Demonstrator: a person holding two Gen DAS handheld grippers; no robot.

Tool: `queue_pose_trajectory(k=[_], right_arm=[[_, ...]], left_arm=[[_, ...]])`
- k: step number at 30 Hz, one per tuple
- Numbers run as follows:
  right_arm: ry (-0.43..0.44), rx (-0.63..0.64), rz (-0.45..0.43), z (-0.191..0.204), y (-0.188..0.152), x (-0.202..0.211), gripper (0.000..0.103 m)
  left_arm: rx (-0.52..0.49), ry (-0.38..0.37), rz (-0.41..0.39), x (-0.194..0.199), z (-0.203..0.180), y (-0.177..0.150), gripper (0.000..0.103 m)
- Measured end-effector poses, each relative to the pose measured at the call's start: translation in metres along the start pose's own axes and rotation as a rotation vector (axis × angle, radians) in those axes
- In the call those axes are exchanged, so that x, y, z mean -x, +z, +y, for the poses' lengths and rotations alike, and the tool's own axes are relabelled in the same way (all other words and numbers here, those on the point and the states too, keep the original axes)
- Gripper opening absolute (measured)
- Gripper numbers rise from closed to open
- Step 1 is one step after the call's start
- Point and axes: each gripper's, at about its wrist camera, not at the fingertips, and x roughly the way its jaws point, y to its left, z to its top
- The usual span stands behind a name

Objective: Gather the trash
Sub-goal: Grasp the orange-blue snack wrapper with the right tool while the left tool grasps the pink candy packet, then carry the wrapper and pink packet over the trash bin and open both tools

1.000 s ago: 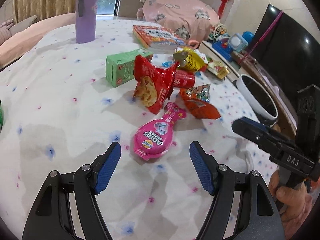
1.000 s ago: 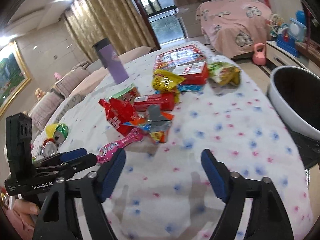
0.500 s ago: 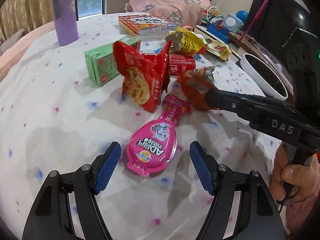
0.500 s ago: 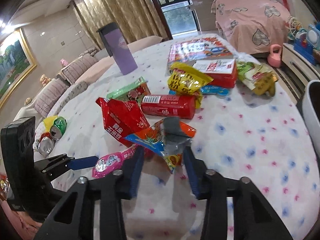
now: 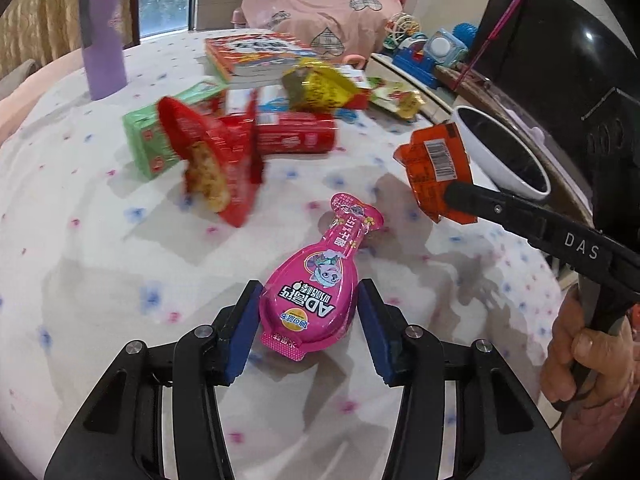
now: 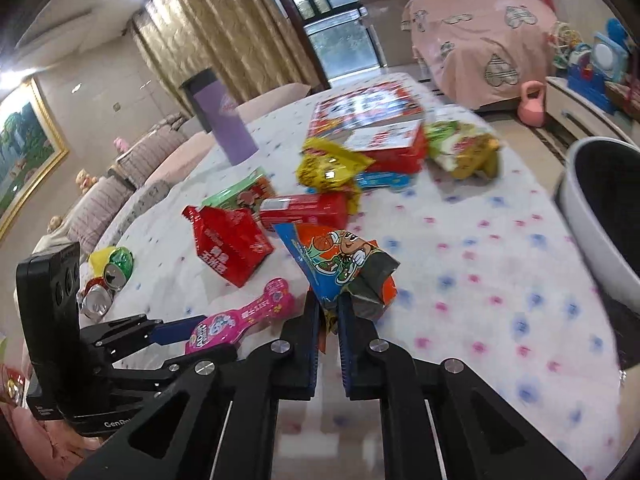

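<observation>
A pink bottle-shaped drink pouch point(image 5: 316, 284) lies flat on the white spotted tablecloth point(image 5: 80, 260). My left gripper point(image 5: 309, 306) straddles its wide end, blue pads touching or nearly touching both sides. My right gripper point(image 6: 329, 312) is shut on an orange snack wrapper point(image 6: 340, 264) and holds it above the cloth; it also shows in the left wrist view point(image 5: 436, 172). The pink pouch also shows in the right wrist view point(image 6: 244, 318). A white bin point(image 5: 504, 152) with a dark inside stands off the table's right edge.
More trash lies farther back: a red chip bag point(image 5: 216, 160), a green carton point(image 5: 160, 136), a red tube pack point(image 5: 296, 136), a yellow wrapper point(image 5: 320, 88), a stack of books point(image 5: 256, 56). A purple tumbler point(image 5: 102, 60) stands at far left. Crushed cans point(image 6: 104, 284) lie at the left edge.
My right gripper closed on the orange wrapper and lifted it off the table toward the right. My left gripper moved forward and narrowed around the pink pouch.
</observation>
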Motion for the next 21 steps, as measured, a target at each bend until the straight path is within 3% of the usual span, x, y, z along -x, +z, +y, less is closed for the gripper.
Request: queue_pose_trajectory(k=[21], right_arm=[[-0.158,-0.174,-0.148,-0.099,-0.011,0.103,0.008]], left_arm=[[-0.083,-0.118,-0.054,-0.013,-0.100,0.043,0.048]])
